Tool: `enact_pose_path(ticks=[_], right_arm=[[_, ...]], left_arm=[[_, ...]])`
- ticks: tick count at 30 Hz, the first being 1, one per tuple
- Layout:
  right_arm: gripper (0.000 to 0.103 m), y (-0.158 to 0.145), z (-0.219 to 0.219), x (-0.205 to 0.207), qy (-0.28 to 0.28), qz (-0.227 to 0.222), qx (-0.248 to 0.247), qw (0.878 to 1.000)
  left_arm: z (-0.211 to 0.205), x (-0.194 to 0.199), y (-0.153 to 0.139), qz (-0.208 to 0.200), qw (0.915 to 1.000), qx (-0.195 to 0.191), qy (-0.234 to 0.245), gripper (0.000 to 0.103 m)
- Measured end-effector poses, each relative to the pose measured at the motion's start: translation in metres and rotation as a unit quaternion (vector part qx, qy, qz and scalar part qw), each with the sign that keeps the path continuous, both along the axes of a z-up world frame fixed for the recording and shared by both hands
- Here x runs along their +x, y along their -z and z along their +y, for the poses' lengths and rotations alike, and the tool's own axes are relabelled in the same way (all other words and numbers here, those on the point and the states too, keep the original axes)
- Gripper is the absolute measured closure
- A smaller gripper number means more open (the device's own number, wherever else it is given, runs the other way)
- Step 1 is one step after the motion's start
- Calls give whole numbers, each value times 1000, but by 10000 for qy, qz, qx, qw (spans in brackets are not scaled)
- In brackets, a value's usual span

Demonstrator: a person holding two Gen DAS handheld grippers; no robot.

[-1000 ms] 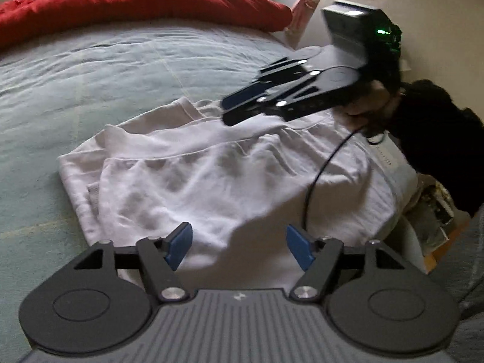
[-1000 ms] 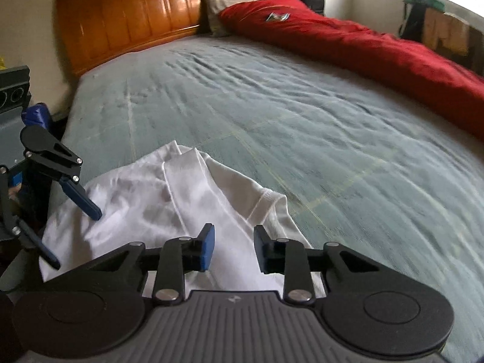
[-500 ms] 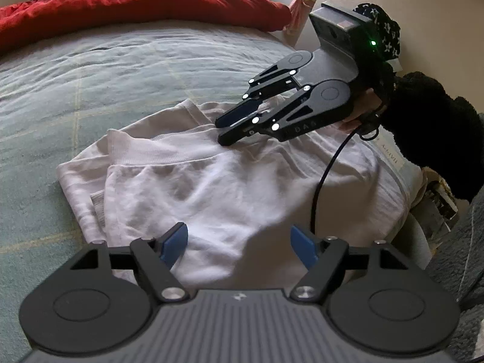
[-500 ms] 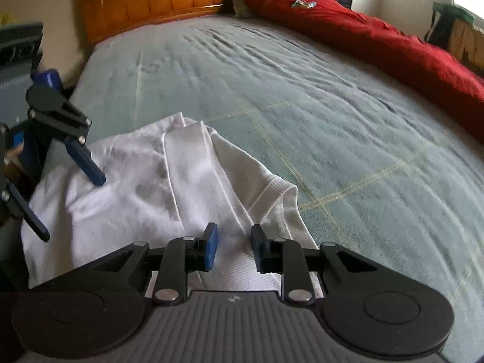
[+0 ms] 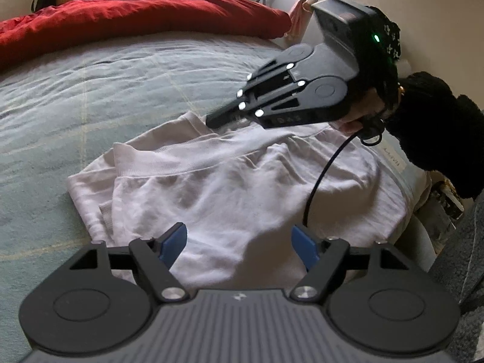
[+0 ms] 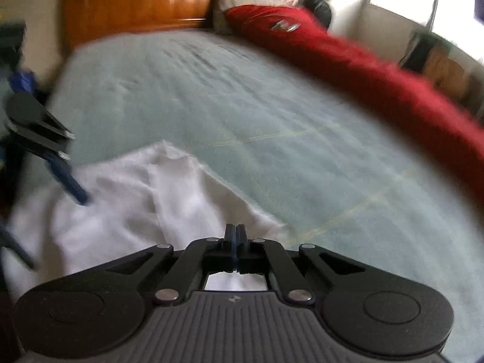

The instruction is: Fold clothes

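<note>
Wide bed with pale grey-green checked cover (image 5: 90,96), filling most of both views. Along its far side, long rumpled red quilt (image 5: 136,18); at the head, glossy orange-brown wooden headboard (image 6: 136,3) with a grey pillow (image 6: 239,3) against it. Near the bed's edge, partly folded white knit garment (image 5: 236,187), lying flat on the cover, ribbed hems stacked toward the left in the left wrist view, creased across the middle. Above the garment's far edge, right gripper (image 5: 211,120), black, held in a hand (image 5: 357,118) with a dark fuzzy sleeve (image 5: 438,139), fingers pressed together at the tip, a black cable (image 5: 320,175) trailing down over the cloth; whether any fabric is pinched between them cannot be told, the right wrist view being blurred. Low over the garment's near part, left gripper (image 5: 239,243), blue-padded fingers spread wide, nothing between them.
</note>
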State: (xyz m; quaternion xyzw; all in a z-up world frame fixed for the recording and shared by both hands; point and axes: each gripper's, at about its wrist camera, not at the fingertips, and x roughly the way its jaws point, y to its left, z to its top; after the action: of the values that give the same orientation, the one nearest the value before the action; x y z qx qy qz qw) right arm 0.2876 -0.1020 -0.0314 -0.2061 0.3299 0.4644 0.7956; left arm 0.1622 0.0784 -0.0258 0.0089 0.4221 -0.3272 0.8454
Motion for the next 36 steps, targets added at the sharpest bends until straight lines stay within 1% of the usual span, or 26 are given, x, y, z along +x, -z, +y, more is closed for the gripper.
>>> enact_pose_path(ticks=[2,3,4,5,8,11,14,15,18,20,22,23,24,25,26,28,30,31,33,35,36], right_arm=[[95,2,-1,9,-136,392,211,9989],[87,5,0,11,-170,448,190,9987],[84,8,1,14,-204,503,168,9984],[78,11,2,17,-226,535,99,9983],[74,23,5,20,-268,619,-88,9977],[70,26,1,24,-271,879,-2,9958],[63,28,-1,27,-347,1085,42,9935],[62,28,-2,28,-373,1154,57,9926],[62,29,-5,31,-447,1357,103,9897],[62,31,-2,33,-448,1409,193,9888],[71,30,1,29,-469,1368,204,9893],[80,29,2,23,-541,1254,144,9905],[93,26,3,18,-520,1085,117,9927],[96,23,4,14,-500,916,90,9945],[97,20,4,9,-478,747,66,9960],[97,12,5,6,-354,463,168,9982],[97,7,8,7,-271,333,205,9989],[97,9,12,12,-228,325,203,9990],[96,21,21,17,-237,494,-27,9985],[94,27,25,18,-150,547,-128,9983],[87,23,20,17,-64,565,-46,9984]], left_arm=[[2,-1,1,15,10000,-14,-10,26],[2,0,2,29,10000,-10,-24,26],[3,0,4,44,10000,-3,-41,26],[3,0,5,55,10000,-1,-57,26],[5,0,7,78,10000,-34,-50,26],[6,0,8,61,10000,-38,-38,26],[7,0,9,57,10000,-53,-31,26],[7,0,10,52,10000,-56,-26,26],[7,1,11,51,10000,-52,-31,25],[6,1,11,39,10000,-37,-36,25],[6,-1,10,23,10000,-23,-27,24],[6,-1,10,18,10000,-16,-17,24],[6,-2,10,14,10000,-9,-8,24],[6,-2,10,7,10000,-7,-8,24],[7,-3,9,-7,10000,-14,-18,24],[7,-3,7,-58,10000,-44,-33,24],[7,-3,5,-111,9999,-72,-35,23],[7,-3,6,-106,9999,-57,-40,23],[7,-3,8,-68,10000,-1,-56,22],[8,-4,9,-54,9999,74,-117,23],[9,-5,8,-63,9998,92,-136,23]])
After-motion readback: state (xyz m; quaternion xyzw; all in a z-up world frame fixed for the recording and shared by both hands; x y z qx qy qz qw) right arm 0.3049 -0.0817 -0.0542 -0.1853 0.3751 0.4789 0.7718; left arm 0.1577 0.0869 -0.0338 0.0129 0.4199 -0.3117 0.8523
